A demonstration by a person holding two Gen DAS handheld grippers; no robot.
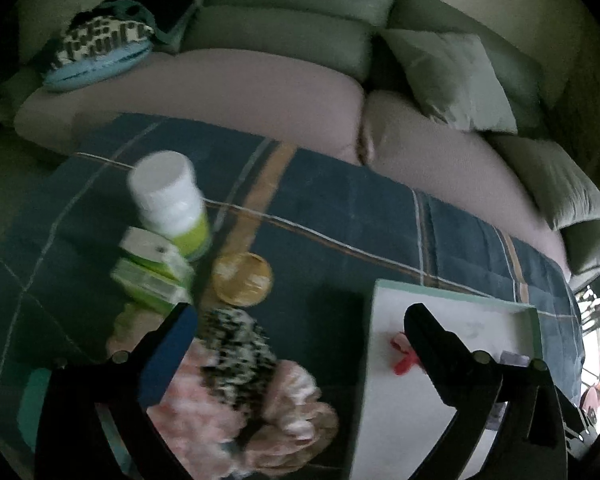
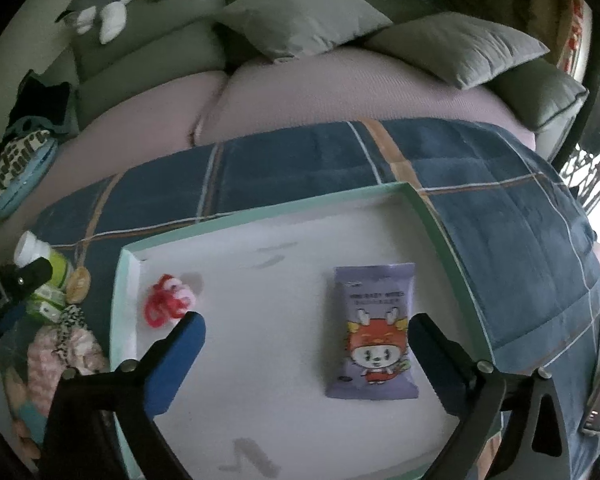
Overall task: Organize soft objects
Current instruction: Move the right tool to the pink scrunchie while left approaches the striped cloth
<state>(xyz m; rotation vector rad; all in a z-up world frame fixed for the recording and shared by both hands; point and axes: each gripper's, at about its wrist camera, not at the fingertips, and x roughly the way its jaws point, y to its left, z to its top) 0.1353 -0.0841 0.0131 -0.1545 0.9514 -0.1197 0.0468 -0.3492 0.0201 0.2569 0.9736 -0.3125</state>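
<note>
While both grippers hang wide and empty:
Left gripper [image 1: 300,320]: drop squarely onto pink fluffy scrunchie pile [image 1: 240,400], left of white mint-rimmed tray [image 2: 260,216].
Right gripper [image 2: 306,330]: stay clear.

purple packet [image 2: 372,330], print too blurred to read

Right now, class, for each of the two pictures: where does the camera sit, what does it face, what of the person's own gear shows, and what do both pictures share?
Left wrist: on the left gripper, angled down at the bottle, pink scrunchies and tray edge; its open fingers show.
Right wrist: on the right gripper, angled down into the tray with the wipes packet; its open fingers show, plus the left gripper's tip at the left edge.
Shared: tray, red scrunchie, bottle, sofa.
</note>
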